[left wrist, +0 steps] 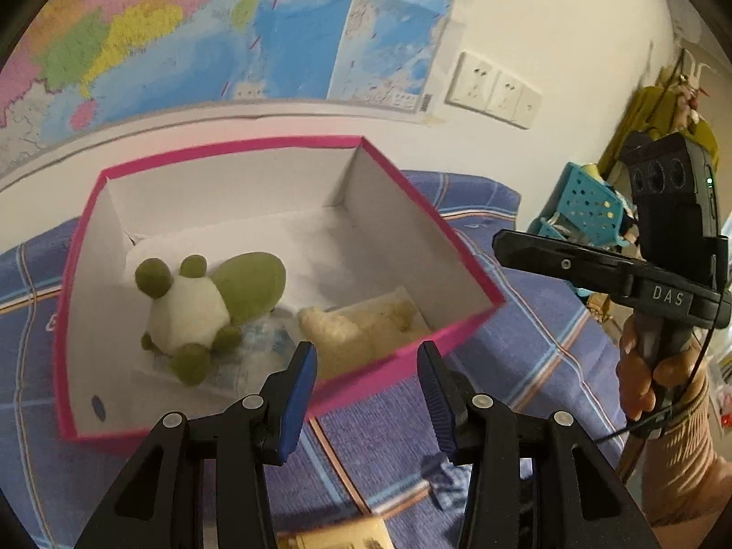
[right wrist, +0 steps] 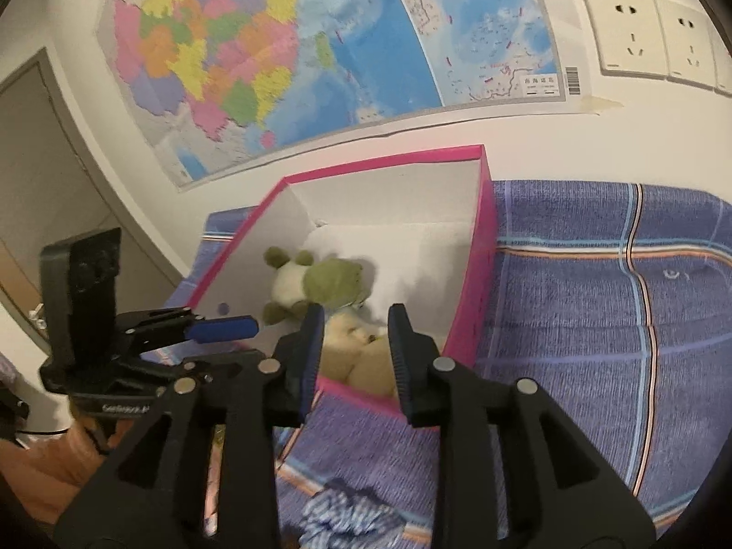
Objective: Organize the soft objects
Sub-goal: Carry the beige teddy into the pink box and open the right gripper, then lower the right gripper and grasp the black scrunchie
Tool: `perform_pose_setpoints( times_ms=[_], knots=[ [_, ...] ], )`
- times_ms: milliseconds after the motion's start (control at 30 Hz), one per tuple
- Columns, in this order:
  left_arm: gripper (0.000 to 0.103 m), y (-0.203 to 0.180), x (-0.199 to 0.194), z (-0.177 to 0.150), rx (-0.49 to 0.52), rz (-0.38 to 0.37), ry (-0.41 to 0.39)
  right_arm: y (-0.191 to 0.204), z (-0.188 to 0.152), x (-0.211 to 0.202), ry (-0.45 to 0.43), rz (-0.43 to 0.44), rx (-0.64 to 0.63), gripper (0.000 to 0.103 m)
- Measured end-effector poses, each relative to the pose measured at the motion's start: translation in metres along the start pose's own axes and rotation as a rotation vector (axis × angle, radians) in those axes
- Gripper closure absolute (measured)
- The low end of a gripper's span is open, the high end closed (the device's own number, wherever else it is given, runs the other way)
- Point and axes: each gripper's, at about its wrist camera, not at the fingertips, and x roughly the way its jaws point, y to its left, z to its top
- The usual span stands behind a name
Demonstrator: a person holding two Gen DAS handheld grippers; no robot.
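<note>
A pink box [left wrist: 462, 325] with white inner walls stands on a blue plaid bedspread [left wrist: 393, 448]. Inside lie a green and white plush frog [left wrist: 196, 306] and a cream plush toy [left wrist: 347, 329], on a plastic-wrapped item. My left gripper [left wrist: 366, 379] is open and empty, just in front of the box's near wall. In the right wrist view the box [right wrist: 480, 283], the frog [right wrist: 320, 283] and the cream toy [right wrist: 361, 357] show again. My right gripper [right wrist: 354, 347] is open and empty, above the box's near corner over the cream toy.
A wall map [left wrist: 206, 32] and wall sockets [left wrist: 494, 87] are behind the box. A teal perforated basket [left wrist: 590, 210] stands at the right. A blue checked cloth [right wrist: 347, 517] lies on the bedspread near me. A door [right wrist: 50, 174] is at the left.
</note>
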Motion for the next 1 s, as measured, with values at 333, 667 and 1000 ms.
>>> perform_pose_setpoints(
  times_ms=[333, 667, 1000],
  knots=[
    [0.054, -0.029, -0.027, -0.035, 0.059, -0.055, -0.009, 0.017, -0.032, -0.053, -0.029, 0.084, -0.005, 0.061],
    [0.054, -0.042, -0.020, -0.073, 0.045, -0.121, 0.066, 0.017, -0.077, -0.062, 0.044, 0.071, 0.032, 0.061],
    [0.054, -0.063, 0.000, -0.102, 0.090, -0.164, 0.164, 0.021, -0.153, -0.039, 0.307, 0.080, 0.036, 0.034]
  ],
)
